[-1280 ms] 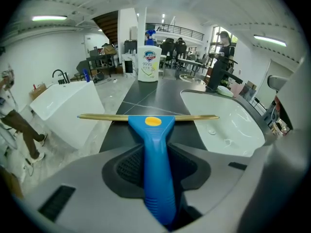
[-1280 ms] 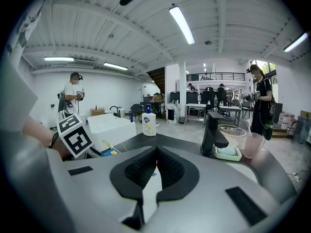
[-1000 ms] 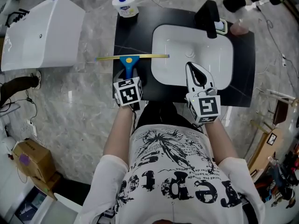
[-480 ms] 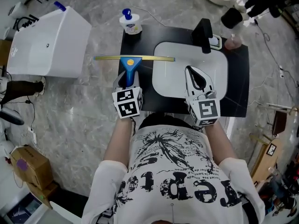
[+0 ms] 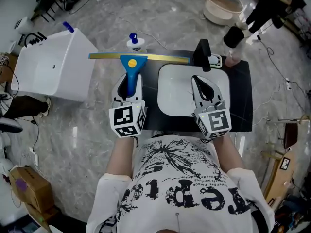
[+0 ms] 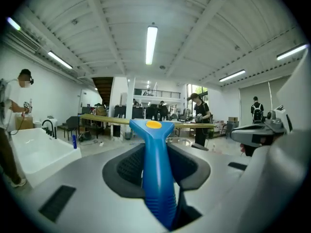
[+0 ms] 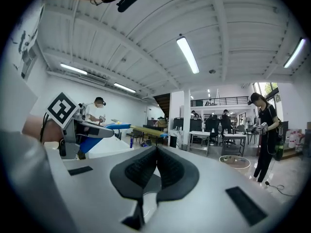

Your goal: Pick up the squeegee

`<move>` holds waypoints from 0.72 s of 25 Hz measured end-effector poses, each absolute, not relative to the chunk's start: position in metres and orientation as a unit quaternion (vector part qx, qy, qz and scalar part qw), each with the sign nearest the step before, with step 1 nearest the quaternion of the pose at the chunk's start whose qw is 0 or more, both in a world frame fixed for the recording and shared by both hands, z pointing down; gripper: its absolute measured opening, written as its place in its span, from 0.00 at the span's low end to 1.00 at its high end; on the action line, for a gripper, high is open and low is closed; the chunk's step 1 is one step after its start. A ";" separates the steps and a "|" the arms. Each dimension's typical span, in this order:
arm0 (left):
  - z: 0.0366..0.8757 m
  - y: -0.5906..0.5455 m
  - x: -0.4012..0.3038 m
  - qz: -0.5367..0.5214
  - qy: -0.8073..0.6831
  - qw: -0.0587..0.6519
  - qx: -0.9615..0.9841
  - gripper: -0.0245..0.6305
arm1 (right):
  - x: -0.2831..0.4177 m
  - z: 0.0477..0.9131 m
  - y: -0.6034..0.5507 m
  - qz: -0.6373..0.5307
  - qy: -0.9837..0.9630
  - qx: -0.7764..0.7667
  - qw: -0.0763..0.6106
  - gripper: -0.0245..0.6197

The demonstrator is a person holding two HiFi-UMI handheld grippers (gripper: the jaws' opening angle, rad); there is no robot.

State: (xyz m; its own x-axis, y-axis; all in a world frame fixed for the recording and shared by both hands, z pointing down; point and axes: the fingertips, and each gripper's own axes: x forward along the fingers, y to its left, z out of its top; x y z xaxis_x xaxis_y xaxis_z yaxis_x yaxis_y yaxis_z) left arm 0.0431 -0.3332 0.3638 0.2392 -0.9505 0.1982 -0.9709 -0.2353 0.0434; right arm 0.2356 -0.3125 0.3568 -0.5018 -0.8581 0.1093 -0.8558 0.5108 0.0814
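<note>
Squeegee (image 5: 131, 63) clamped in L hand-held gripper (image 5: 128, 81) above black counter (image 5: 240, 98) edge, marble floor (image 5: 87, 125); R hand-held gripper (image 5: 200, 81) closed, empty.

Counter (image 5: 243, 98) stands ahead of the person, with the sink (image 5: 170, 98) set into it. Faucet (image 5: 202, 55) stands at the sink's far rim. Bottle (image 5: 134, 41) stands at the counter's far left corner. Cup (image 5: 232, 58) stands near the far right corner, right of the faucet.

Squeegee (image 5: 131, 62) sits between the jaws of the left gripper (image 5: 128, 84), handle toward the person and blade crosswise at the far end. The blade reaches left past the counter edge and right as far as the faucet.

Right gripper (image 5: 200, 80) is over the sink, right of the left gripper and apart from it.

Cabinet (image 5: 53, 69) stands on the floor (image 5: 92, 125), left of the counter. Tub (image 5: 222, 4) lies on the floor beyond the counter. Carton (image 5: 26, 188) lies on the floor, near left.
</note>
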 end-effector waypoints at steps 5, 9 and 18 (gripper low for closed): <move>0.305 -0.327 0.050 0.026 -0.591 0.016 0.806 0.25 | 0.248 0.318 -0.305 -0.054 -0.857 0.511 0.036 0.06; 0.282 -0.318 0.055 0.011 -0.582 -0.013 0.813 0.25 | 0.258 0.298 -0.301 -0.070 -0.853 0.517 0.017 0.06; 0.283 -0.322 0.067 0.008 -0.567 -0.017 0.824 0.25 | 0.262 0.295 -0.301 -0.071 -0.856 0.513 0.009 0.06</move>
